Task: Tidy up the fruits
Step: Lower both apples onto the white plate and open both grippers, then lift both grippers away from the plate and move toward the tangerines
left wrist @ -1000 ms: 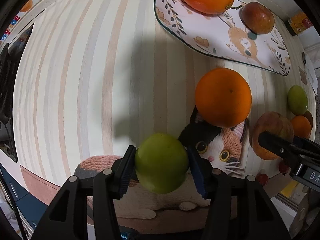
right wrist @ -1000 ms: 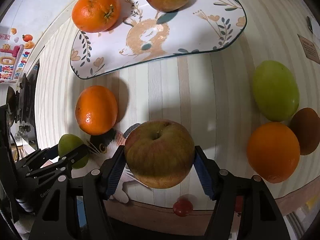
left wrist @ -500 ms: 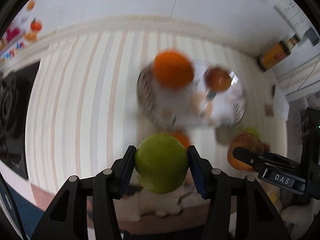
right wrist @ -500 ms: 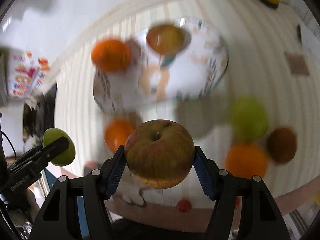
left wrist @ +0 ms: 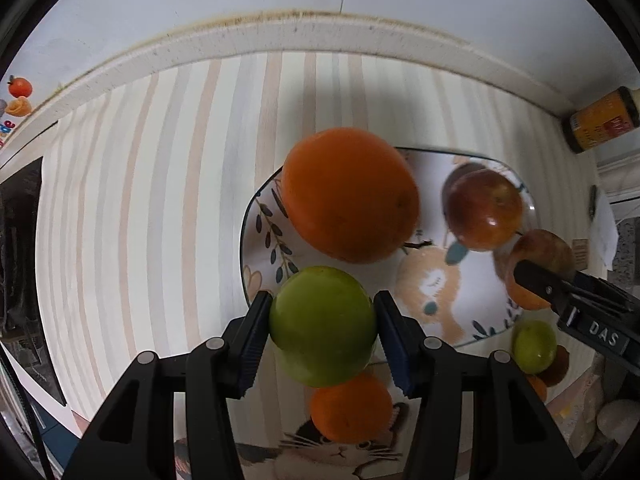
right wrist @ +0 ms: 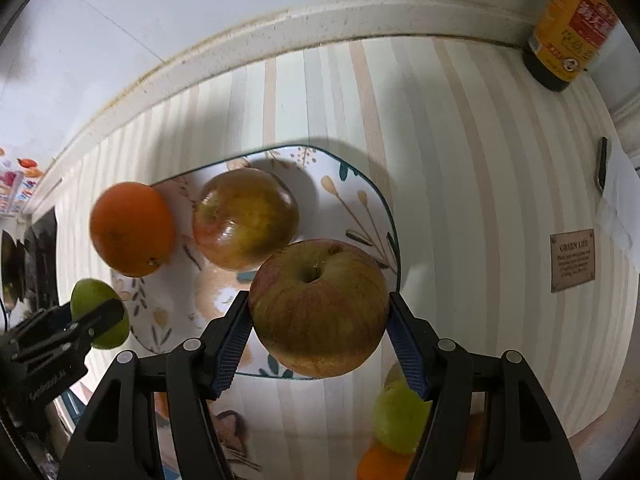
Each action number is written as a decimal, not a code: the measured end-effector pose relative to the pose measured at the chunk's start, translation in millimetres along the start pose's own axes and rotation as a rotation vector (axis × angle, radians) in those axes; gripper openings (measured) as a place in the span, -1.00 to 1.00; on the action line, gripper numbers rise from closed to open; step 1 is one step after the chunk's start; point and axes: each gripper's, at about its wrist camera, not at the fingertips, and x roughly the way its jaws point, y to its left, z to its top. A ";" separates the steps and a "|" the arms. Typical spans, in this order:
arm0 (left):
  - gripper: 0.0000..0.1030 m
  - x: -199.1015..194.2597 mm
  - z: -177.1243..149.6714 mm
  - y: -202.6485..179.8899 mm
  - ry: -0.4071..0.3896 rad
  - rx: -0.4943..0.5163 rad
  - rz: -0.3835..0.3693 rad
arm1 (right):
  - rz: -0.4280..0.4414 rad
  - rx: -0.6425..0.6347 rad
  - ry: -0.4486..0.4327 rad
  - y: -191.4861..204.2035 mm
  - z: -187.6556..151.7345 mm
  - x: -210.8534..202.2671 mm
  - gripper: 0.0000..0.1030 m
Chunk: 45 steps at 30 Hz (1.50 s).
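Observation:
My left gripper (left wrist: pixel 322 330) is shut on a green fruit (left wrist: pixel 322 326) and holds it over the near left rim of the patterned plate (left wrist: pixel 436 296). On that plate lie an orange (left wrist: pixel 350 194) and a red apple (left wrist: pixel 484 210). My right gripper (right wrist: pixel 318 320) is shut on a red-green apple (right wrist: pixel 318 306) above the plate's (right wrist: pixel 360 196) right half. From the right wrist view, the orange (right wrist: pixel 132 228) and the plate's apple (right wrist: pixel 245 218) sit to the left, and the left gripper's green fruit (right wrist: pixel 100 314) hangs at the plate's left edge.
Loose on the striped cloth below the plate lie an orange (left wrist: pixel 352 410), a green fruit (left wrist: pixel 534 346) and further fruit at the right. A yellow-labelled bottle (right wrist: pixel 568 28) stands by the wall at the back right. A dark stove (left wrist: pixel 20 280) borders the left.
Both grippers have travelled with their fruit from over the loose fruit on the cloth towards the wall. They now hang over the plate, which has moved from the top of the views to their middle.

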 end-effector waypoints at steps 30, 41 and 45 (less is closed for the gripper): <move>0.80 -72.4 -43.3 35.6 -0.129 -0.083 0.041 | -0.085 -0.067 -0.103 28.9 -66.2 -67.0 0.79; 0.80 -140.8 -96.4 20.4 -0.295 -0.034 0.062 | -0.084 -0.126 -0.224 52.3 -114.5 -134.5 0.79; 0.80 -159.7 -113.8 16.7 -0.332 -0.028 0.049 | -0.086 -0.137 -0.269 56.0 -136.6 -161.3 0.79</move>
